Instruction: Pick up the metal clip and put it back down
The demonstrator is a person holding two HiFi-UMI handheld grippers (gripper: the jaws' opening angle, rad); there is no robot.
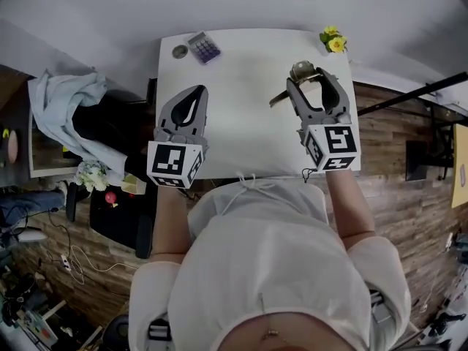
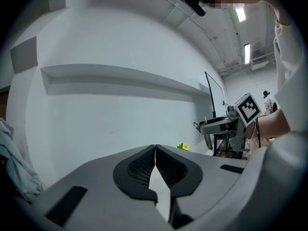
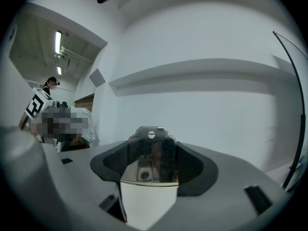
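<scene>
The metal clip (image 1: pixel 300 70) is a shiny spring clip with a thin handle sticking out to the left. My right gripper (image 1: pixel 311 80) is shut on it over the right side of the white table (image 1: pixel 241 130). In the right gripper view the clip (image 3: pixel 151 159) fills the gap between the pads, with only the wall behind it. My left gripper (image 1: pixel 192 93) hovers over the table's left part with its jaws shut on nothing. Its own view shows the pads meeting at the tips (image 2: pixel 155 148). That view also shows the right gripper (image 2: pixel 224 125) off to the right.
A purple calculator (image 1: pixel 204 47) and a small round disc (image 1: pixel 180 50) lie at the table's far left corner. Yellow flowers (image 1: pixel 333 41) sit at the far right corner. A chair draped with light cloth (image 1: pixel 66 97) stands left of the table.
</scene>
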